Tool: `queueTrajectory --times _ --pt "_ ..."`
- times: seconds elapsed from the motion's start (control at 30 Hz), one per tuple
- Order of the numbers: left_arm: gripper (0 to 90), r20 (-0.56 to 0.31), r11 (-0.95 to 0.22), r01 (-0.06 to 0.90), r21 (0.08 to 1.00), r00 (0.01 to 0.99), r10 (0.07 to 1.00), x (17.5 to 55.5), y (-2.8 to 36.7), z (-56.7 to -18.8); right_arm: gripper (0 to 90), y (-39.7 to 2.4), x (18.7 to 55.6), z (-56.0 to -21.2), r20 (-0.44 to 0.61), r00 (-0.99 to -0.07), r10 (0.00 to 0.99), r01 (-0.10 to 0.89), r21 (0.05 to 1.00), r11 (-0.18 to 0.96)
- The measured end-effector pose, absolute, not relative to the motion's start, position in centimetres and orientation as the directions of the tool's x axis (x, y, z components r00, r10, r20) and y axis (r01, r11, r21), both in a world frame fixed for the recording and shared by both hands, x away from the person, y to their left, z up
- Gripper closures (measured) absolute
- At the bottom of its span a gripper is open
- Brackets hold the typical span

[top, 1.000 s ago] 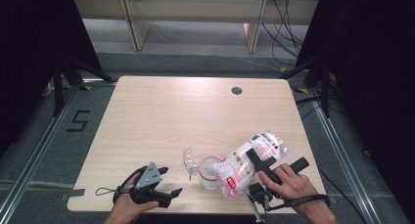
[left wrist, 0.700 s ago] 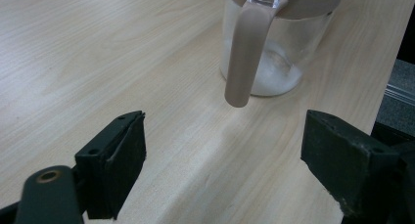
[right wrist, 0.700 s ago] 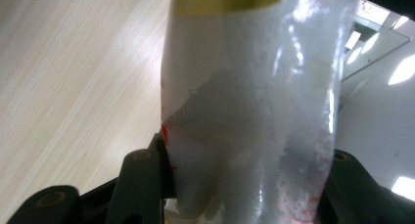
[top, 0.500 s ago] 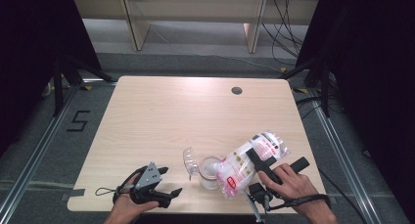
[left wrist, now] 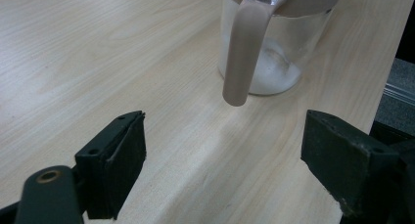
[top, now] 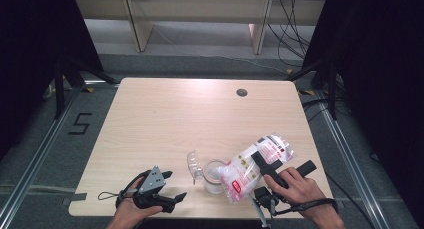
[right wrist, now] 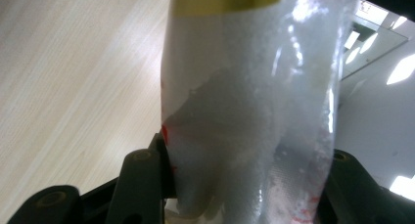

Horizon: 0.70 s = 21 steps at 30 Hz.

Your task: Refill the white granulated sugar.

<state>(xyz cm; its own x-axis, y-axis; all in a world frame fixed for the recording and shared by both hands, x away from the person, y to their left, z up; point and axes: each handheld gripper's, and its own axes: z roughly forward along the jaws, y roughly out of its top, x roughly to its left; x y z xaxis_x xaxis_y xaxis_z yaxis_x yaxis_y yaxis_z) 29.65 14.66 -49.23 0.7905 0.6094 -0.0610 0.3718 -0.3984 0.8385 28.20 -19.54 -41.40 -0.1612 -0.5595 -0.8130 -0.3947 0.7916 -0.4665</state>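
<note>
Gripping a clear plastic bag of white granules in right gripper, tilted over clear handled jar near table's front edge. Left gripper spread wide, empty, beside jar.

We see the table evenly lit from overhead, surroundings dark; glare streaks the plastic bag at two o'clock, its surface softly blurred.
</note>
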Motion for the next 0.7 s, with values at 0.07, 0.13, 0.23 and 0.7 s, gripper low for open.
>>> queueTrajectory --times 0.07,0.13,0.23,0.7 --pt "16.4 -0.063 -0.387 0.369 0.845 0.787 0.614 29.64 14.64 -49.25 55.6 -19.50 28.21 -41.47 -0.814 -0.165 -0.557 -0.391 -0.464 0.795" --pt "16.4 -0.052 -0.401 0.366 0.840 0.789 0.612 29.68 14.78 -49.20 55.5 -19.53 28.18 -41.47 -0.813 -0.163 -0.559 -0.396 -0.465 0.792" --pt "16.4 -0.067 -0.395 0.372 0.840 0.793 0.606 29.75 14.74 -49.24 55.6 -19.54 28.22 -41.50 -0.813 -0.164 -0.559 -0.398 -0.464 0.791" --pt "16.4 -0.061 -0.387 0.363 0.848 0.791 0.609 29.64 14.64 -49.22 56.0 -19.73 28.14 -41.35 -0.816 -0.161 -0.555 -0.391 -0.464 0.795"
